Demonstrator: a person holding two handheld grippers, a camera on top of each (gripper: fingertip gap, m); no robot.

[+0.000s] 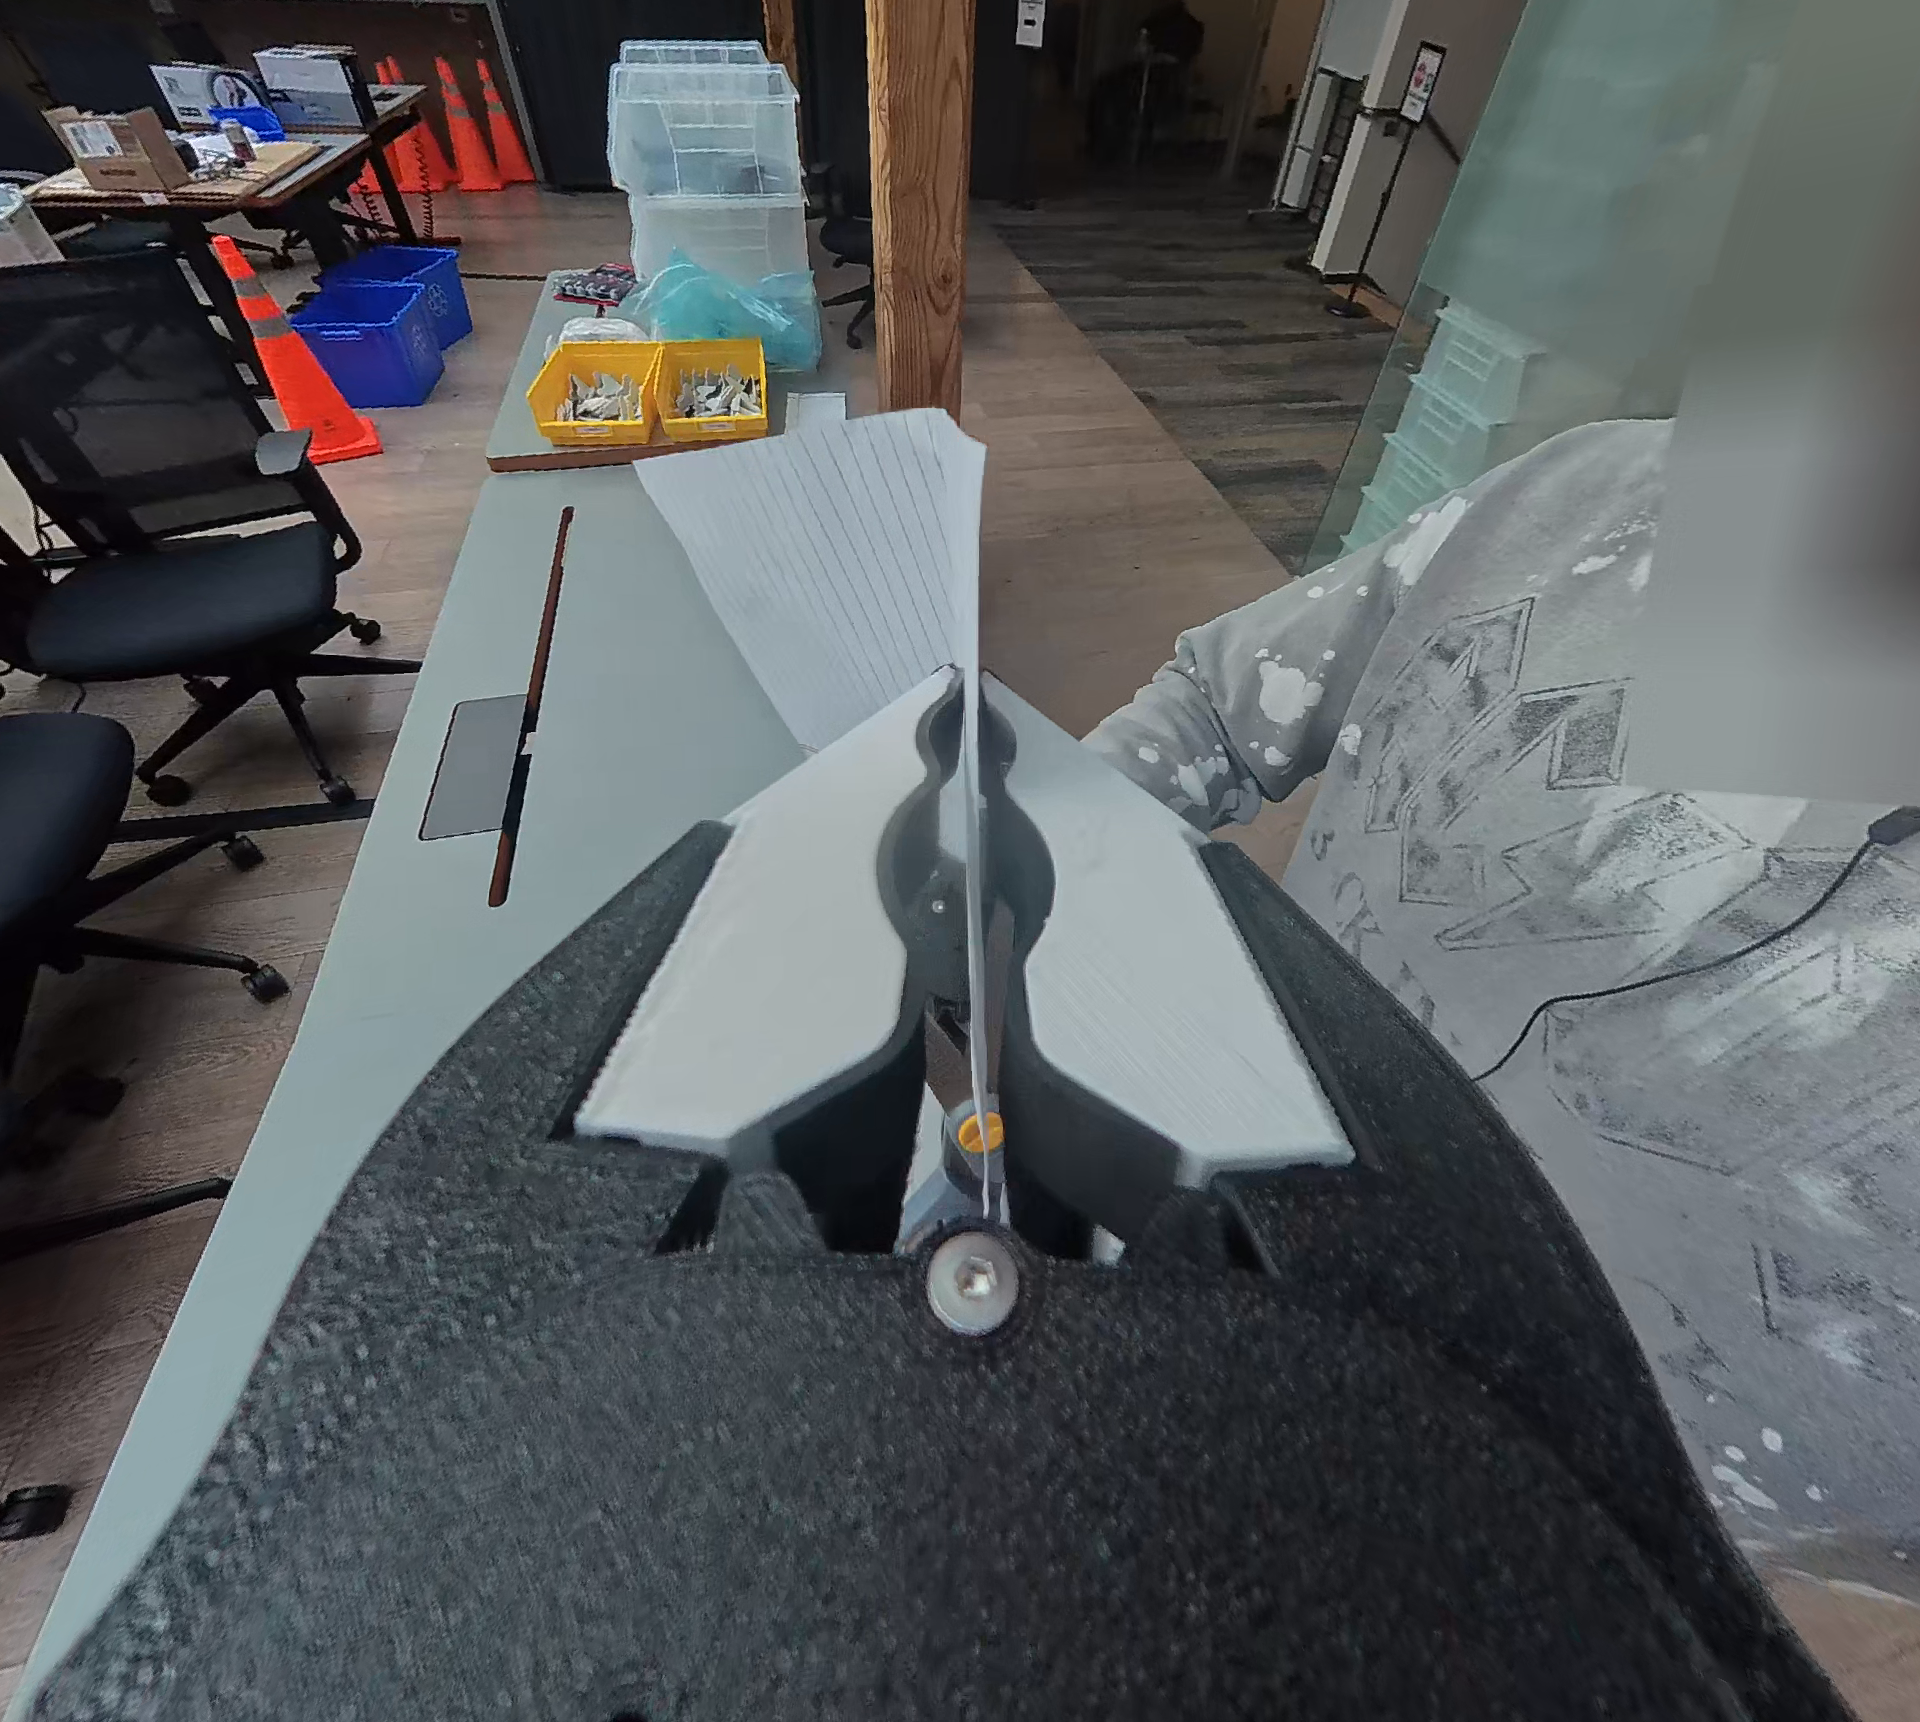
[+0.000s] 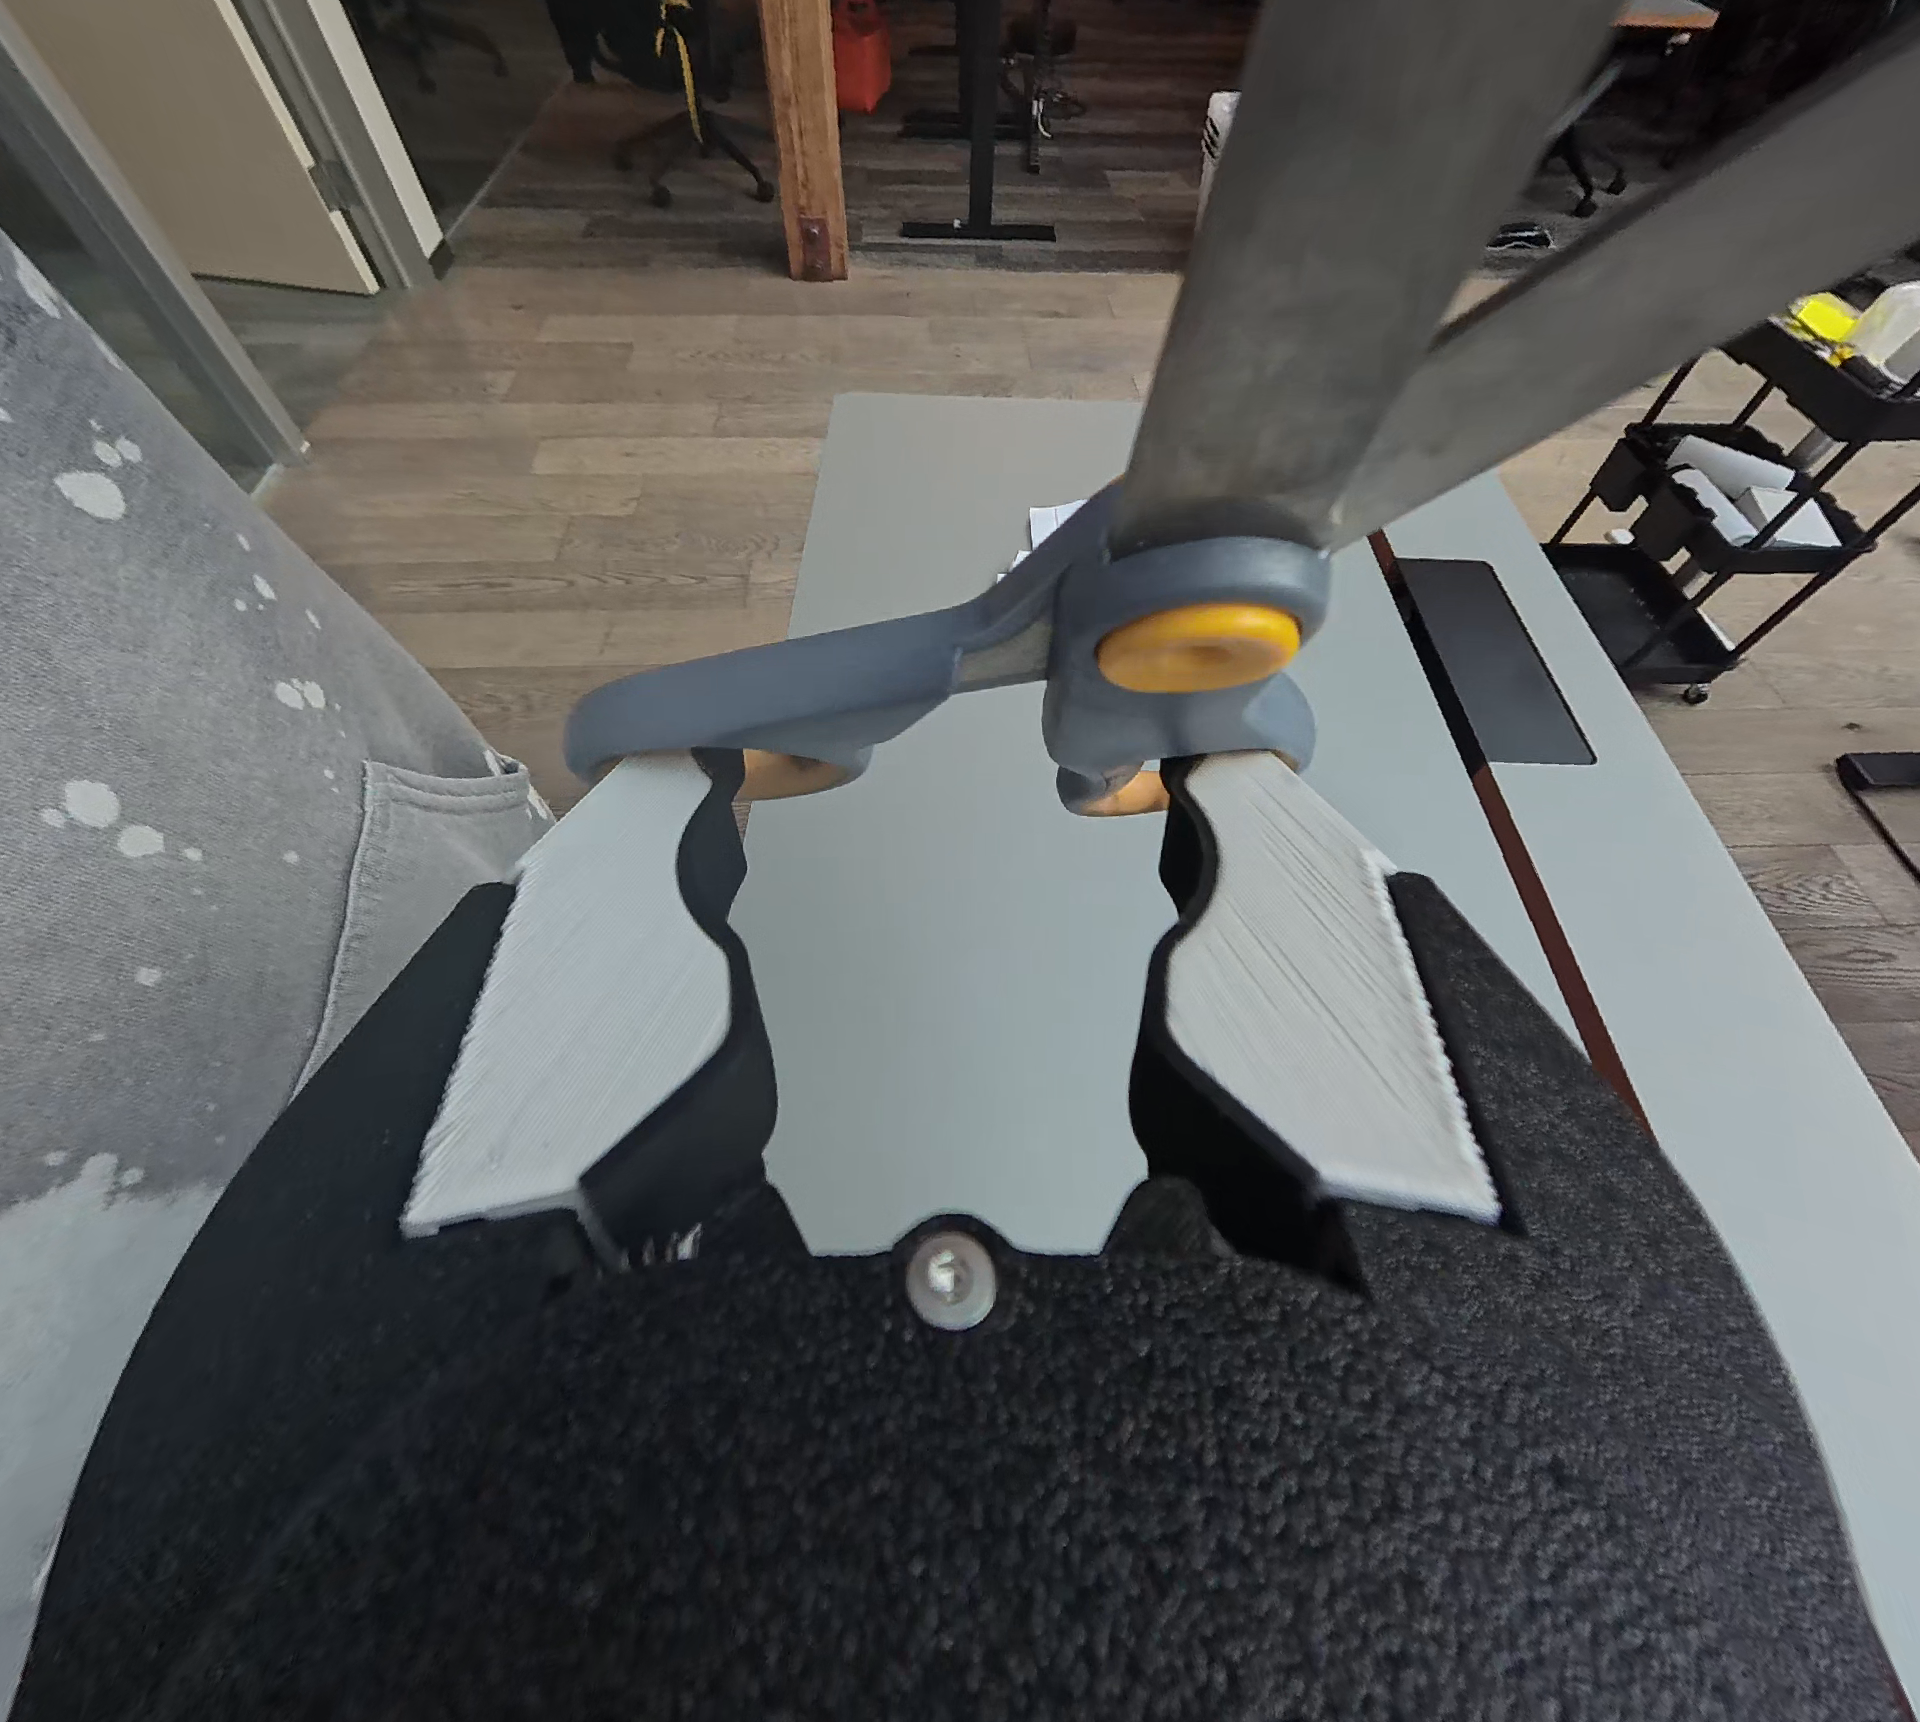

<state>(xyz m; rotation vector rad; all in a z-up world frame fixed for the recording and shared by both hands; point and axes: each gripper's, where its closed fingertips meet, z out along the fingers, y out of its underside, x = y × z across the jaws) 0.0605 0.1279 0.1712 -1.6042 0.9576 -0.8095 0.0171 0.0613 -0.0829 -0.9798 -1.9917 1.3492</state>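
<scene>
My left gripper (image 1: 968, 685) is shut on a sheet of white lined paper (image 1: 831, 550), held upright and edge-on above the grey table (image 1: 623, 633). Below its fingers I see part of the scissors (image 1: 982, 1130), with their orange pivot. My right gripper (image 2: 951, 768) is open wide, with its fingertips (image 2: 665, 789) set in the grey handle loops of the scissors (image 2: 1200, 649). The steel blades (image 2: 1351, 218) stand apart and point up and away. The paper does not show in the right wrist view.
Two yellow bins (image 1: 594, 405) and stacked clear plastic boxes (image 1: 707, 145) stand at the table's far end by a wooden post (image 1: 920, 114). A brown rod (image 1: 530, 706) lies on the table. Office chairs (image 1: 166, 550) and an orange cone (image 1: 286, 342) stand left; a black cart (image 2: 1766, 529) stands right.
</scene>
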